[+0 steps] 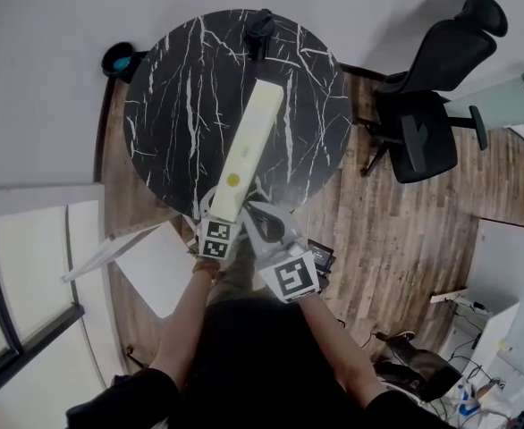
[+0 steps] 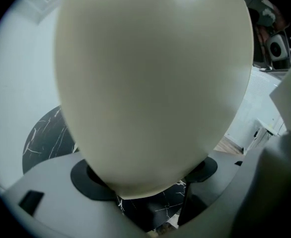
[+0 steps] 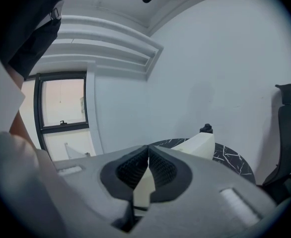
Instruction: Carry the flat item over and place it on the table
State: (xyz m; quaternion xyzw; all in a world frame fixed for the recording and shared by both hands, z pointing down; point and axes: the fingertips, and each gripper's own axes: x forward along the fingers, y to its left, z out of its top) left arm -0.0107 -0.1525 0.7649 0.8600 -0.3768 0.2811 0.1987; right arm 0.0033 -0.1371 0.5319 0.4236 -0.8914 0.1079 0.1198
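I am watching the long cream flat item [image 1: 249, 141] lying lengthwise across the round black marbled table [image 1: 168, 105]. Its far end is reaching past the table's middle toward the far rim, and its near end is sitting at the table's near rim. A yellow spot [image 1: 233, 180] is showing on it toward that near end.

I am holding the left gripper [image 1: 219, 213] at the table's near rim, its jaws standing wide apart around the item's near end. In the left gripper view the cream surface is filling most of the picture. Its rounded end is sitting between the two black pads [image 2: 88, 180], with dark marble showing just beneath it. I am not seeing the pads pressing on it.

The right gripper [image 1: 258, 214] is hovering just beside the left one, also at the table's near rim, and pointing along the item. Its jaws are closed, the ribbed pads [image 3: 128, 170] meeting at their tips. A cream sliver is showing in the wedge below where they meet, and I cannot tell whether it is nipped there or merely lying behind.

A small black object [image 1: 260, 28] is standing at the table's far rim. A black office chair [image 1: 423, 123] is standing on the wooden floor [image 1: 405, 231] to the right of the table, apart from it.
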